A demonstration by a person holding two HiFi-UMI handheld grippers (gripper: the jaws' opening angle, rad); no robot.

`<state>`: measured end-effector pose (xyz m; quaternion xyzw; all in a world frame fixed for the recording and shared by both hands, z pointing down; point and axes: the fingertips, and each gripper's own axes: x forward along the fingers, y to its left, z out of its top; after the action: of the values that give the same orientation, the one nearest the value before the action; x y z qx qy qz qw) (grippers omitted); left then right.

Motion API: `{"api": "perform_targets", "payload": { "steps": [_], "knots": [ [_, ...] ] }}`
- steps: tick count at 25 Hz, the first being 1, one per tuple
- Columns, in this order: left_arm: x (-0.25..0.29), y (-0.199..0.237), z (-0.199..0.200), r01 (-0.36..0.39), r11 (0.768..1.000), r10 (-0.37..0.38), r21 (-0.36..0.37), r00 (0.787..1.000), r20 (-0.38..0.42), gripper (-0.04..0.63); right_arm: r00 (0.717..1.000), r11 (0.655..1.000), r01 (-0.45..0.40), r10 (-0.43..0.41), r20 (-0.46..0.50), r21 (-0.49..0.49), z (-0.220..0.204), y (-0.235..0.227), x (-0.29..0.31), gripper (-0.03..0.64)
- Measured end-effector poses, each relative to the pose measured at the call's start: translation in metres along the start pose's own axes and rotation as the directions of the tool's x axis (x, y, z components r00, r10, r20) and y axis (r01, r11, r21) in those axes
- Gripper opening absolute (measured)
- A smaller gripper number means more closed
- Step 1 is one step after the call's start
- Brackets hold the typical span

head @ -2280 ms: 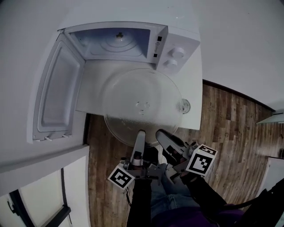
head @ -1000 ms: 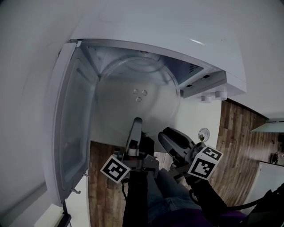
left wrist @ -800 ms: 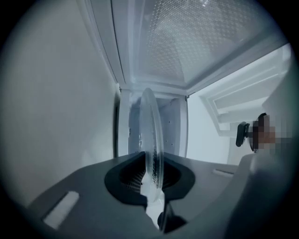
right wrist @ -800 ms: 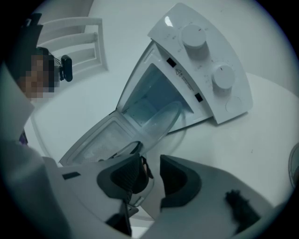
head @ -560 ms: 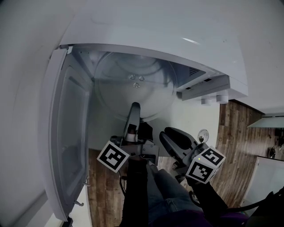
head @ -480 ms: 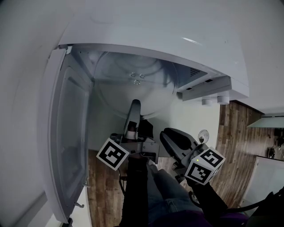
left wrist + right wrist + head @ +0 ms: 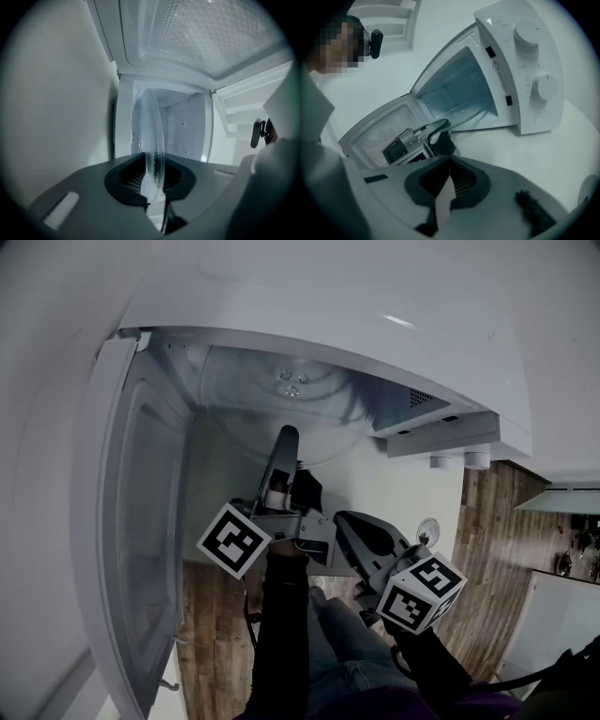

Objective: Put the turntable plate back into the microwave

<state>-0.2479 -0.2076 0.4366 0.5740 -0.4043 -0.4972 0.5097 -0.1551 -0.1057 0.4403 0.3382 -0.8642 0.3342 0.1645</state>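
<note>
One turntable plate partway inside microwave

No word, brand or number was legible. A warning triangle, with fine print next to it too small to read, stood on the front panel of the microwave. Square black-and-white code markers covered the left cube and the right cube.

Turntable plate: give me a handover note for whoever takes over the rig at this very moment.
Left gripper: shut on the turntable plate at its near rim.
Right gripper: shut, empty, beside the left.
Plate: mostly inside the open microwave, not yet seated.
Door: swung wide.
Done: plate passed through the opening.
Left: settle it flat on the cavity floor, release, withdraw.
</note>
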Motion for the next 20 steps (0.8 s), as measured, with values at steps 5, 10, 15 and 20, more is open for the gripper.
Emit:
{"api": "perform_targets", "payload": {
  "steps": [5,10,15,20],
  "knots": [
    [0.013,0.000,0.001,0.009,1.000,-0.009,-0.014,1.000,0.002,0.043,1.000,1.000,0.025,-0.025,-0.006,-0.002,0.000,-0.005,0.002,0.011],
    [0.025,0.000,0.002,0.003,1.000,-0.003,-0.012,1.000,-0.009,0.043,0.999,0.999,0.040,-0.040,0.001,0.001,0.002,-0.008,0.002,0.011],
    [0.033,0.002,0.001,-0.011,1.000,0.011,-0.009,1.000,-0.021,0.044,0.999,0.999,0.052,-0.052,0.015,0.012,0.008,-0.014,0.004,0.009],
    [0.041,0.006,0.006,-0.022,1.000,0.022,-0.014,0.999,-0.025,0.045,0.997,0.999,0.038,-0.041,0.068,0.038,0.028,-0.019,0.011,0.011]
  ]
}}
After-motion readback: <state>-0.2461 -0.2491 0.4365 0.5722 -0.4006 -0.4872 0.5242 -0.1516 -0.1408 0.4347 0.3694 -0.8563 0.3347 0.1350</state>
